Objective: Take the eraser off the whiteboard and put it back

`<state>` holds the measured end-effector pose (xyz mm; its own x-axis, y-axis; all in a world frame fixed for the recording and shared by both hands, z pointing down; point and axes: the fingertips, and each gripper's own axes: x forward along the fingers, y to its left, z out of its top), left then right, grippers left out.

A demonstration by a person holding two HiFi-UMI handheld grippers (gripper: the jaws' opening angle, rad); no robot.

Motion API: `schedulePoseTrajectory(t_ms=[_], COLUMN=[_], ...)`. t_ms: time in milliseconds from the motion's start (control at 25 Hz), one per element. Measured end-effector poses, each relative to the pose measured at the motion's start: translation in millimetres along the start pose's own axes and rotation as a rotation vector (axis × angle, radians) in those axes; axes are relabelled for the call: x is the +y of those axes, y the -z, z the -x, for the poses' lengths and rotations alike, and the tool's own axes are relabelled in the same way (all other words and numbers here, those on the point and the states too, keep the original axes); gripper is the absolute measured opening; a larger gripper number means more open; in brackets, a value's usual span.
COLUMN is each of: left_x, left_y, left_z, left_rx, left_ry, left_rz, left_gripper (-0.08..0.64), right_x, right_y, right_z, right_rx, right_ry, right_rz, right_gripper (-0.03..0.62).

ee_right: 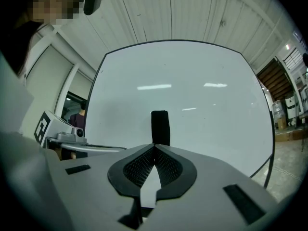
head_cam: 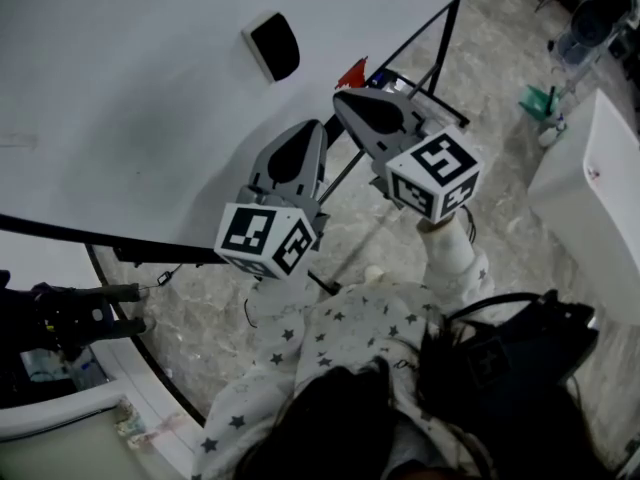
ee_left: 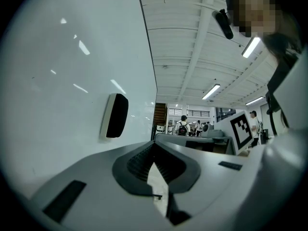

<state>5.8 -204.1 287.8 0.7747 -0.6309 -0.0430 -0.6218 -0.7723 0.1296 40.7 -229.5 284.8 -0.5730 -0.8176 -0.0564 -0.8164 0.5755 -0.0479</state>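
The eraser [head_cam: 272,46], black with a white back, sticks to the whiteboard [head_cam: 120,88]. The left gripper view has the eraser [ee_left: 114,115] ahead and to the left of my left gripper [ee_left: 154,144], a short way off. My left gripper [head_cam: 312,128] is shut with nothing in it. In the right gripper view the eraser [ee_right: 160,127] stands upright straight beyond my right gripper [ee_right: 154,146], apart from it. My right gripper [head_cam: 343,98] is shut and empty too. Both grippers sit side by side below and to the right of the eraser.
The whiteboard's black stand [head_cam: 440,43] runs past the right gripper, with a red object [head_cam: 352,71] on its ledge. A white cabinet [head_cam: 600,198] and a teal item [head_cam: 535,101] stand at the right. A black bag [head_cam: 500,358] hangs at the person's side. People [ee_left: 183,125] stand far off.
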Motion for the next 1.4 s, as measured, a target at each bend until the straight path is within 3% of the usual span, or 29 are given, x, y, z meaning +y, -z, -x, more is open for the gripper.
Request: schedulePoseTrajectory(t_ms=[520,1400], left_x=[-11.4,3.2], left_y=[-3.8,6.3], left_z=[4.3,7.5], left_rx=[-0.012,0.006], left_ry=[0.018,0.005], left_rz=[-0.014,0.012], left_gripper=[0.000,0.002], right_x=[11.2,7.1], right_y=[4.4,17.0], right_z=[9.0,-2.9], right_rx=[0.043,0.054], right_ry=[-0.013,-0.017], right_rz=[0.052,0.007], right_gripper=[0.008,0.008])
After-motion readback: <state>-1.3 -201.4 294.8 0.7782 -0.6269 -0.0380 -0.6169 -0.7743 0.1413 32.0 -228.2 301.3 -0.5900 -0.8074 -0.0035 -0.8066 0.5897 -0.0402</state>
